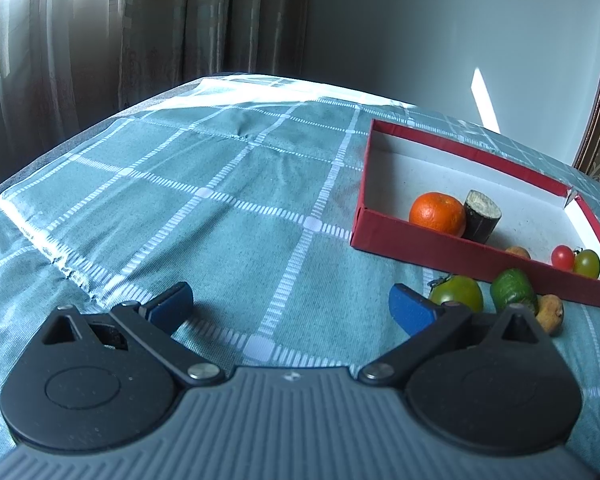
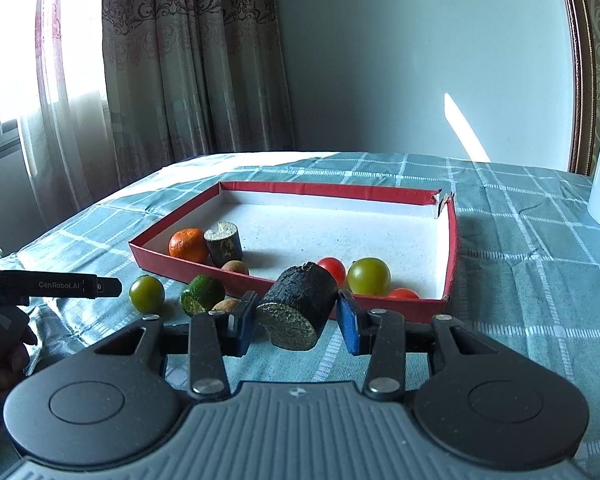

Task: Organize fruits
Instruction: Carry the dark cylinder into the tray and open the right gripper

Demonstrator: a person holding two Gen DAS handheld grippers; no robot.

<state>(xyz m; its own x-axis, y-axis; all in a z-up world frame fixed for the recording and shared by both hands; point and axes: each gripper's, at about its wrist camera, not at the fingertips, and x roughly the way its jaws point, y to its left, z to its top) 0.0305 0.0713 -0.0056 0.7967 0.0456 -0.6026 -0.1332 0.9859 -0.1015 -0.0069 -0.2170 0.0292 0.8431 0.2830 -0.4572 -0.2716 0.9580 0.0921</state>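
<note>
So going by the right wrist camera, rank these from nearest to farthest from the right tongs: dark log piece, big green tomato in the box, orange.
1. Dark log piece: between the right tongs.
2. Big green tomato: in the red box, near right corner.
3. Orange: box's left corner.

Daylight came through the window [image 2: 4,92] at the far left, blown out to white behind the curtain [image 2: 180,60]. It washed the counter's [image 1: 220,184] far edge nearest the window to a glare, while the near cloth lay in cool, dim blue shade. A bright sliver of sun streaked the wall [image 2: 420,60] right of the curtain. The box's [image 2: 452,240] white floor shone, and the fruit in it cast short soft shadows away from the window. Fisheye bending curved the counter edges, and dark vignetting cut the frame corners. The wall in the left view looked hazy and soft.
</note>
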